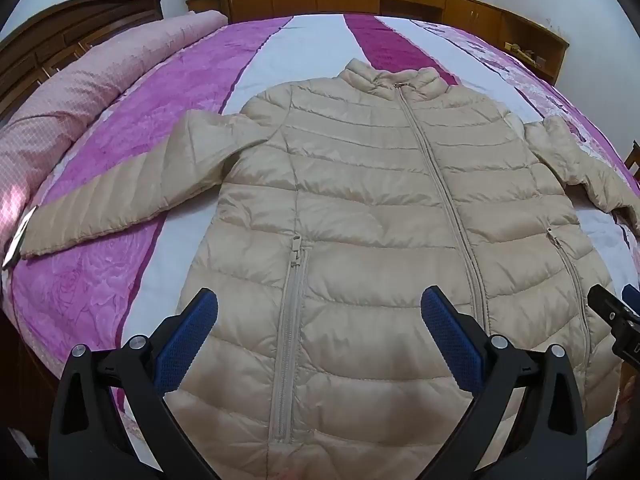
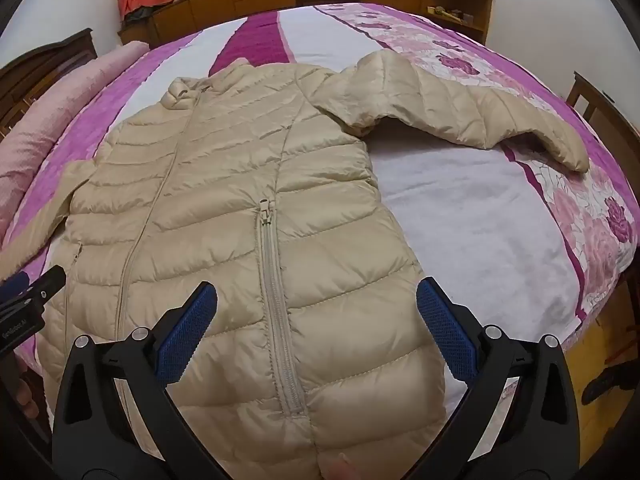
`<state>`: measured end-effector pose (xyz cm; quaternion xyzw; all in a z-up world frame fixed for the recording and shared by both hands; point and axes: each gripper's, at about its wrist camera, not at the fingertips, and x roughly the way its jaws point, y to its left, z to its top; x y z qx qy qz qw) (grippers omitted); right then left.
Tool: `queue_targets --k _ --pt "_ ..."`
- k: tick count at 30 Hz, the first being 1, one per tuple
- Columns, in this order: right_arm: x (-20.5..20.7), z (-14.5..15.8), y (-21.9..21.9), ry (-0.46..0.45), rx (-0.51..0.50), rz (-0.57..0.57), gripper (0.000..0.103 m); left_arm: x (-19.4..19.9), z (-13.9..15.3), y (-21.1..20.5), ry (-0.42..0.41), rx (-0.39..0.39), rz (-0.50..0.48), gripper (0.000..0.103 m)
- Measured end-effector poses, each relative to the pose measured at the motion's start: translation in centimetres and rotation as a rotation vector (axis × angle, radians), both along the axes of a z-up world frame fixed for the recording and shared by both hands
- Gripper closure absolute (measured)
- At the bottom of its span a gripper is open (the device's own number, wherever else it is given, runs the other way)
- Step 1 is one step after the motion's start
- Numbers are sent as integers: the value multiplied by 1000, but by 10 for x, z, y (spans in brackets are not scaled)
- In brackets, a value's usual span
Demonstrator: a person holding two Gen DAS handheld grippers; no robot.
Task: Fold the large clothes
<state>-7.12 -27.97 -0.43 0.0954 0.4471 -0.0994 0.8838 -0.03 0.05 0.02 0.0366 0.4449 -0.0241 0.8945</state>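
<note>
A: The jacket (image 1: 372, 208) is being shown spread flat, front up and zipped, on the bed (image 1: 120, 280), hem nearest the cameras. The left sleeve (image 1: 116, 196) is being stretched out sideways, with a tag at its cuff.

B: The left gripper (image 1: 319, 320) is being held wide over the hem, nothing being gripped. If only the slick top layer is being pinched, the back could be left behind.

A: The right gripper (image 2: 317, 312) is being held equally wide, empty. The right sleeve (image 2: 460, 108) is being left bent; trapped crooked, a lumpy fold is being risked.
</note>
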Motion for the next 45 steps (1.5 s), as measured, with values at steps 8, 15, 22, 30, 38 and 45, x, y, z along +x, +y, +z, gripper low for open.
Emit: queue_targets --k 8,15,22,30,38,45 --pt "0 0 0 4 4 1 4 0 0 0 7 1 4 5" --pt "-3 -1 -3 7 4 -6 4 5 -2 3 11 2 2 5" --pt "0 4 -5 1 3 -9 4 3 -2 -3 16 9 -1 5" --pt "1 5 -8 -2 8 -18 4 2 -1 -6 29 11 -2 5" --pt "0 5 -10 -2 18 -25 4 2 -1 -7 33 9 -5 5" --pt "-1 6 -10 -5 17 -28 4 2 -2 -7 36 11 -7 5"
